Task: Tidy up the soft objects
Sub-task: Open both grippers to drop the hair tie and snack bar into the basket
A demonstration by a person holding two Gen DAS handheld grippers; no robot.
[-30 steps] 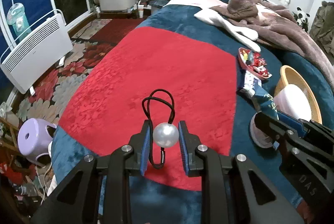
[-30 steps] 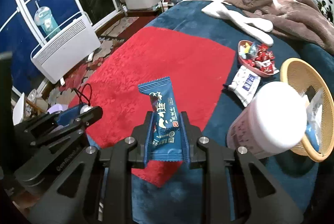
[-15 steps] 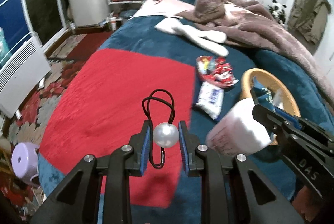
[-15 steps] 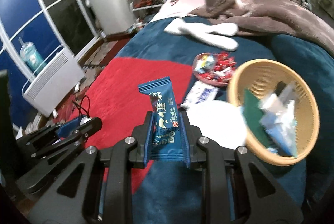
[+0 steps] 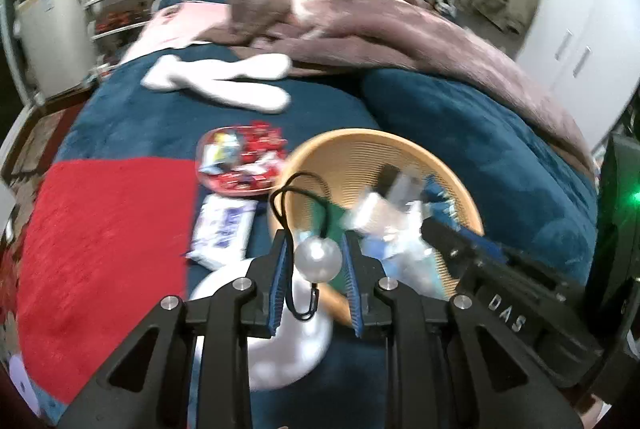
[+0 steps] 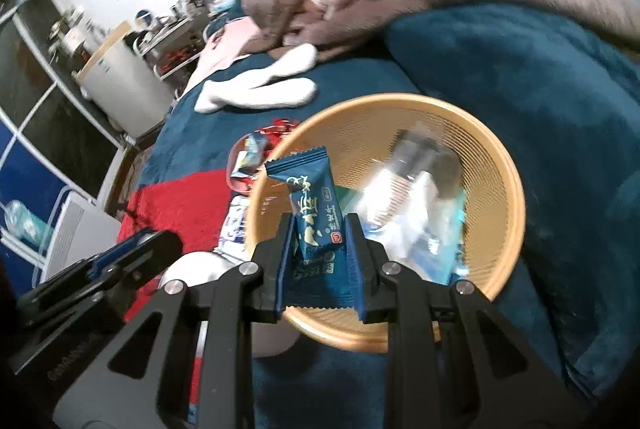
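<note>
One basket [image 6: 508, 165], two held items.

I read "DAS" in white letters on the right gripper [image 5: 436, 233] body, lower right of the left wrist view. The blue packet [image 6: 316, 229], centre of the right wrist view, carries pale characters and a small red logo; I cannot read them. Faint embossed lettering on the left gripper [image 6: 160, 243] body, lower left there, is illegible.
</note>
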